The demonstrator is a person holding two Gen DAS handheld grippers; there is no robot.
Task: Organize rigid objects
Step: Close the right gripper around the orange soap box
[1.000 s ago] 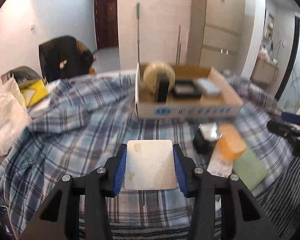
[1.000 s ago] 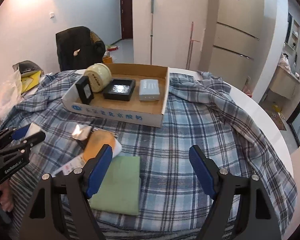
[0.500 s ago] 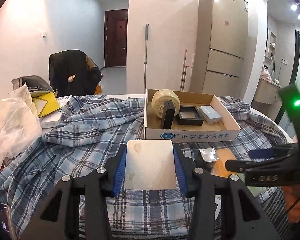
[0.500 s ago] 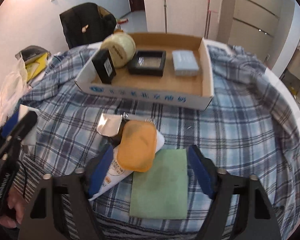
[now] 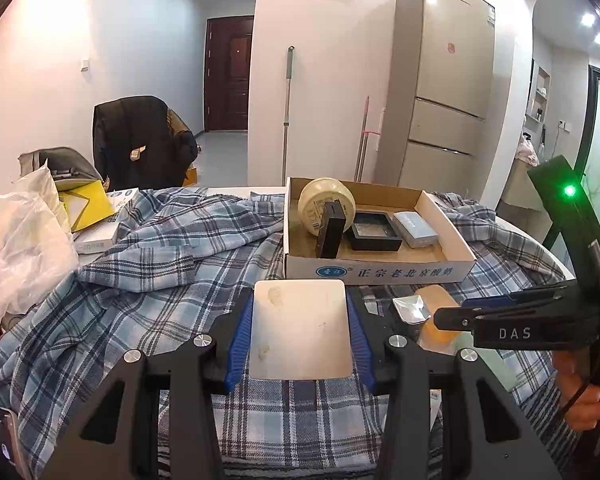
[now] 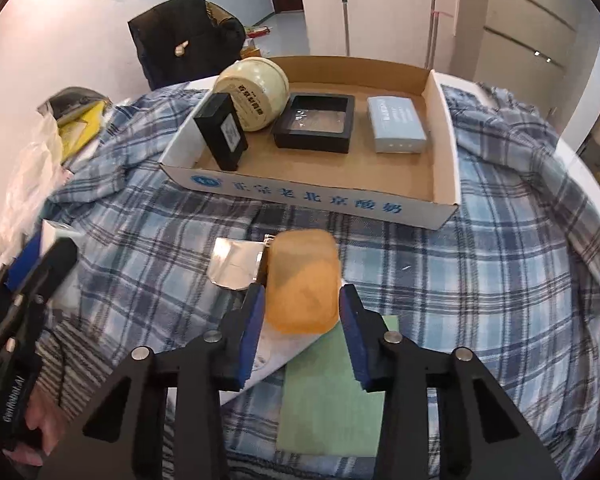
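My right gripper [image 6: 302, 316] points down at an orange rounded box [image 6: 302, 280] that lies on a white tube [image 6: 276, 360] and a green pad [image 6: 332, 400]. Its jaws are closing, and the blue pads [image 6: 252, 320] sit against the box's two sides. My left gripper [image 5: 300, 320] is shut on a flat silver plate [image 5: 300, 344] and holds it above the plaid cloth [image 5: 160, 288]. A cardboard tray [image 6: 308, 196] behind holds a cream jar [image 6: 256, 88], a black box [image 6: 222, 136], a black square case [image 6: 316, 120] and a grey box [image 6: 396, 124].
A crumpled silver foil piece [image 6: 232, 260] lies just left of the orange box. A white plastic bag [image 5: 16, 248], a yellow book [image 5: 84, 204] and a white box [image 5: 100, 236] crowd the table's left side. A phone [image 5: 0, 436] lies at the near left.
My right gripper came down and forward over the orange box, and its jaws narrowed from wide apart to the box's sides. My left gripper kept its hold on the plate and tilted up slightly.
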